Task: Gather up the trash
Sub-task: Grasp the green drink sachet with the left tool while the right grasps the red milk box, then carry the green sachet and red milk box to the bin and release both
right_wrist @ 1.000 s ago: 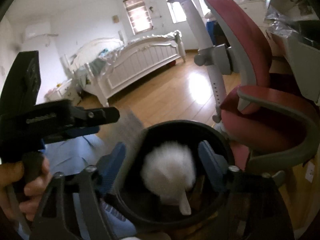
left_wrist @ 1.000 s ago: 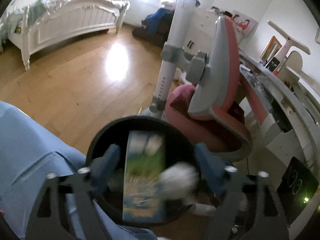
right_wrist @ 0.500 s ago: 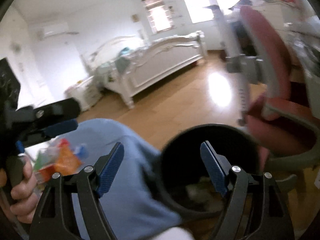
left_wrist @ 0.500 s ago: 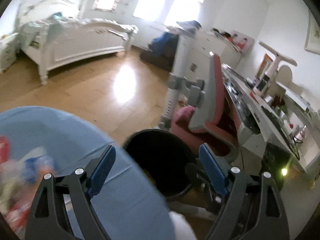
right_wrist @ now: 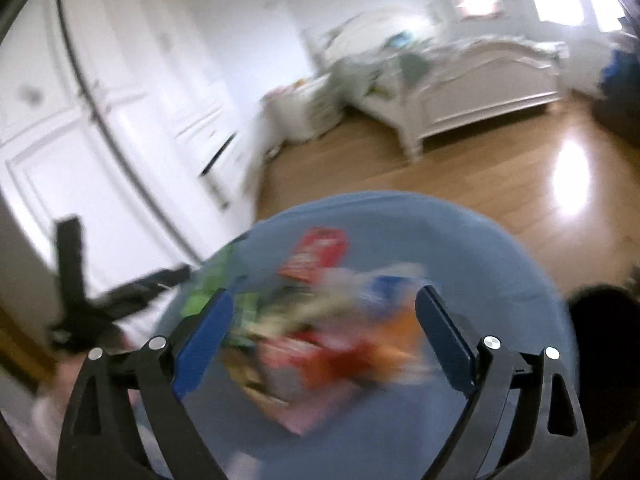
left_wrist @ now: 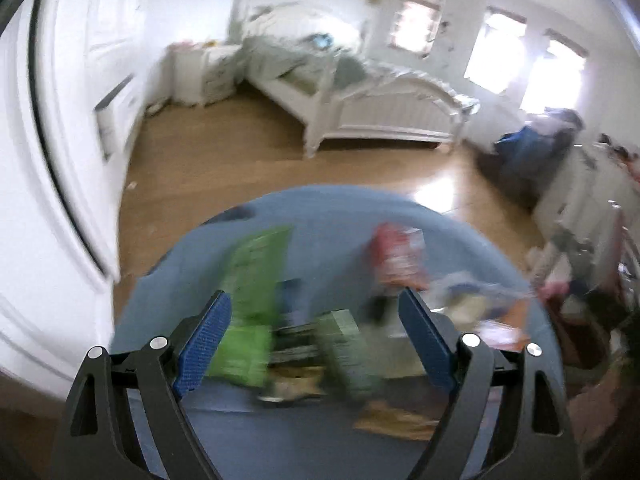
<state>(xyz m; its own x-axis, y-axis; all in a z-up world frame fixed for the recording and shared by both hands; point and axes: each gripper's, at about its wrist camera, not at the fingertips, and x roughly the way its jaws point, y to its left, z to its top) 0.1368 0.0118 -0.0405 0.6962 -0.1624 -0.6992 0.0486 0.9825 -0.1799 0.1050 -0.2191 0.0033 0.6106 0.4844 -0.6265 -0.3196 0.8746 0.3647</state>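
1. Your left gripper [left_wrist: 314, 338] is spread wide and grasps nothing.
2. Your right gripper [right_wrist: 322, 338] is opening, with nothing between its pads.
3. Both hang above the trash [left_wrist: 256, 312] heaped on a round blue table [left_wrist: 332, 208]: green packets [right_wrist: 200, 300], a red wrapper [right_wrist: 316, 254], all blurred.
4. Beyond the table lie wood floor [left_wrist: 208, 168], a white bed [left_wrist: 384, 112] and wardrobe [right_wrist: 100, 120].

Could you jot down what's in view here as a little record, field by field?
place: bedroom, wooden floor, white bed
work surface: round blue-covered table
on it: blurred litter, green packets, red packet, other wrappers too smeared to name
left gripper: open, nothing held
right gripper: jaws opening, nothing between them
picture quality: heavy motion blur
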